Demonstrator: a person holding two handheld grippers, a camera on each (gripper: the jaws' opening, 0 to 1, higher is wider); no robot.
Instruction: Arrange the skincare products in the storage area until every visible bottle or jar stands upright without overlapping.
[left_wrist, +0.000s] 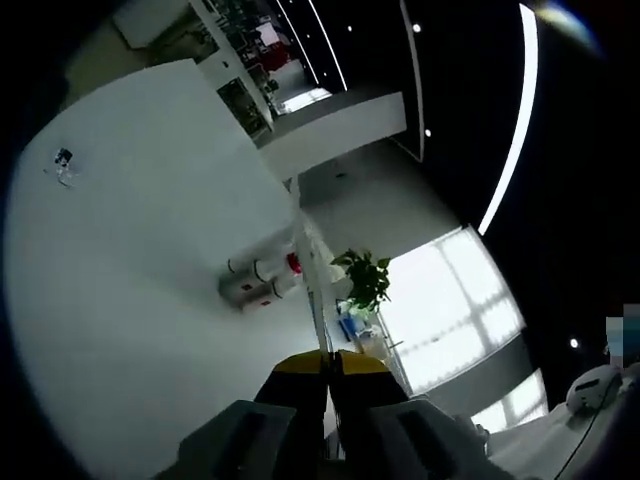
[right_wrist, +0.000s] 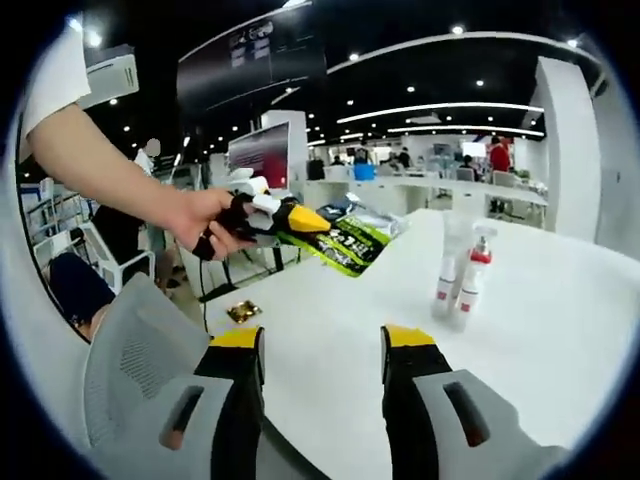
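Observation:
Two white skincare bottles (right_wrist: 458, 272) with red trim stand upright side by side on the white table (right_wrist: 560, 320); one has a spray head. In the left gripper view, which is rolled, the same bottles (left_wrist: 262, 280) sit mid-table. A hand holds my left gripper (right_wrist: 300, 218), shut on a green and black packet (right_wrist: 352, 243) above the table's far edge. In its own view the left gripper (left_wrist: 328, 358) has its jaws pressed together on the packet, seen edge-on as a thin strip (left_wrist: 312, 290). My right gripper (right_wrist: 322, 345) is open and holds nothing, short of the bottles.
A small gold item (right_wrist: 243, 311) lies on the table near its left edge. A small dark and clear object (left_wrist: 63, 165) sits far off on the table (left_wrist: 150, 300). A potted plant (left_wrist: 365, 280) stands beyond the table. A grey chair (right_wrist: 130, 360) is at lower left.

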